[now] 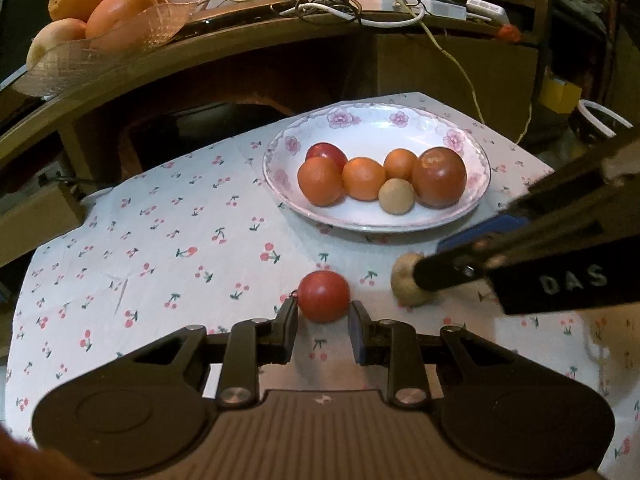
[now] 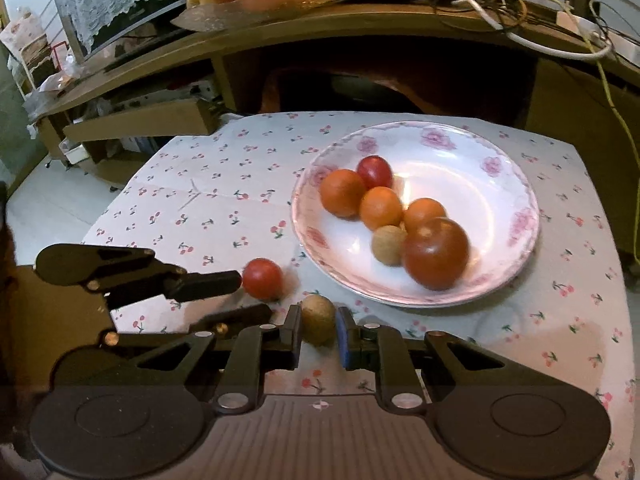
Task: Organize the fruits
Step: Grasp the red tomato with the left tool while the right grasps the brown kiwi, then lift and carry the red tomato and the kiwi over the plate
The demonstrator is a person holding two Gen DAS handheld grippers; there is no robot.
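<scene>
Covering the table, cherry-print cloth (image 2: 208, 184), cluttered wooden shelf (image 2: 360, 28) behind

eight fruits (image 2: 317, 319), one plate (image 2: 500, 240), two claws (image 2: 319, 332)

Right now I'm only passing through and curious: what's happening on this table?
A person is sorting fruit with two handheld grippers. The left gripper has its fingers around a small red fruit on the cherry-print tablecloth; the right gripper is shut on a small brown fruit beside it. Six fruits already sit in the floral plate.
</scene>
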